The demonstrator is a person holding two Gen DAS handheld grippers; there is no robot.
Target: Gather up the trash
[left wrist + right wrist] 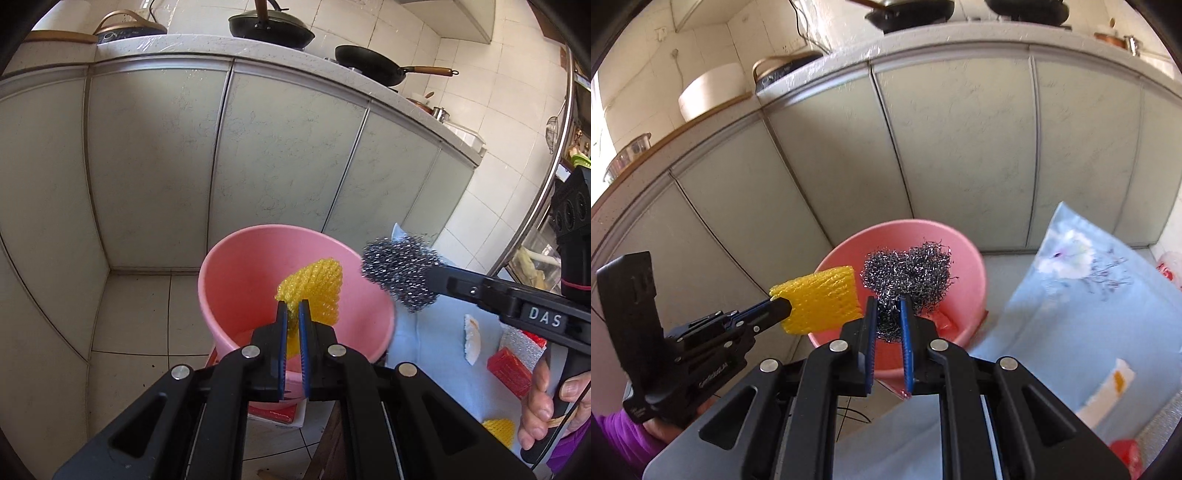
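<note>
I see daylight in both views, soft and fairly bright, with no hard shadows on the cabinets (pixel 159 166). In the right wrist view the far left edge blows out white, as if from a window. Glare streaks the countertop (pixel 207 46) film. Fisheye bending curves the cabinet lines strongly, and black vignette fills the corners. The tablecloth (pixel 1067 280) looks smeared; the steel wool (pixel 908 280) stays sharp.
</note>
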